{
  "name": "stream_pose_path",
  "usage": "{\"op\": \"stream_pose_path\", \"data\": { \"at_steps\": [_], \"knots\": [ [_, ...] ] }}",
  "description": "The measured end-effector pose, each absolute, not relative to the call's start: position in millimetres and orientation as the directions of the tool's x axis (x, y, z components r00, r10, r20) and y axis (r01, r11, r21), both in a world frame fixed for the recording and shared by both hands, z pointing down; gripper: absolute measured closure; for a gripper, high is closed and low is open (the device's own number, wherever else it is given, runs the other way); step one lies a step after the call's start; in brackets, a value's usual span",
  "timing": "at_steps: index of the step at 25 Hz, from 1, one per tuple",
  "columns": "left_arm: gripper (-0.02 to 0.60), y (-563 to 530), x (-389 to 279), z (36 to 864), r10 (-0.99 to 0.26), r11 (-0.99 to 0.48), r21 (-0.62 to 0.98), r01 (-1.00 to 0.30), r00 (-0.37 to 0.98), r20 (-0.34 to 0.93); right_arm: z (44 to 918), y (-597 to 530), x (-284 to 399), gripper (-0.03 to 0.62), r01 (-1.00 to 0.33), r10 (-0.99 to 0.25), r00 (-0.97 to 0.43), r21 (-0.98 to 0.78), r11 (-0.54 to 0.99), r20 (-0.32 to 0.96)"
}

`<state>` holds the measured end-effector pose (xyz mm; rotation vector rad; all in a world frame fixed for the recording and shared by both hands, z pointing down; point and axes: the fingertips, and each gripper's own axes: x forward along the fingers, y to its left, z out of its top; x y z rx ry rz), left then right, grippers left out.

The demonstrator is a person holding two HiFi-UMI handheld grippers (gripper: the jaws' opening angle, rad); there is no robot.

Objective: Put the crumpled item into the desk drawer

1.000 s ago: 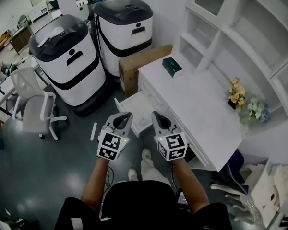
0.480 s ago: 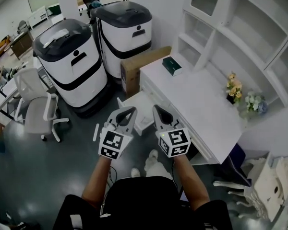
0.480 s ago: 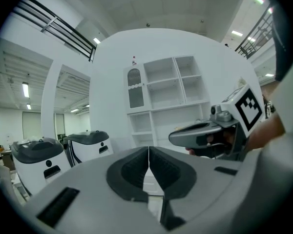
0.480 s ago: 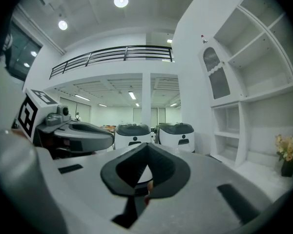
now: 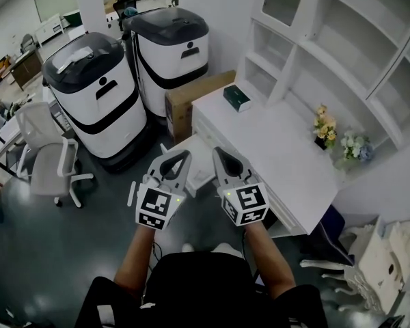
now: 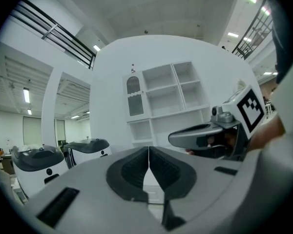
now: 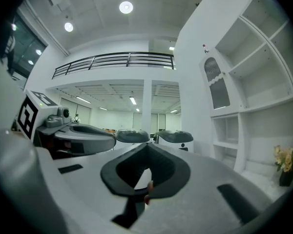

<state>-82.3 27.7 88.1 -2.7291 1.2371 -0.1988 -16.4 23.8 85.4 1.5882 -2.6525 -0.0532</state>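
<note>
Head view: left gripper (image 5: pixel 178 161) and right gripper (image 5: pixel 222 160), both clenched empty, partly hide the open drawer (image 5: pixel 199 154). Both have risen since earlier.

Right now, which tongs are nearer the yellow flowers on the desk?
Right. The right tongs are at the desk's front edge, with the yellow flowers further to their right. The left tongs are beside them, on the side away from the flowers.

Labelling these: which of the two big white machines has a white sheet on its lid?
The machine by the office chair; the other machine, by the cardboard box, has none.
</note>
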Motion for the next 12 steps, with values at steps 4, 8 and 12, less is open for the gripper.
{"op": "stream_pose_path", "data": {
  "at_steps": [4,8,12],
  "knots": [
    [0.572,25.6,-75.6,75.2,-0.762,-0.642,-0.180,-0.745,0.646,0.040,76.2,22.6,-7.3,0.603,-0.880,-0.882,-0.471,0.064,0.471,0.018],
    [0.572,24.7,-66.9,63.4,-0.767,-0.635,-0.168,-0.754,0.642,0.017,67.4,23.0,4.6,0.603,-0.881,-0.883,-0.470,0.063,0.470,0.010],
    [0.572,25.6,-57.9,54.4,-0.767,-0.633,-0.165,-0.757,0.641,0.002,60.4,21.6,13.0,0.603,-0.881,-0.882,-0.471,0.059,0.470,0.005]
  ]
}}
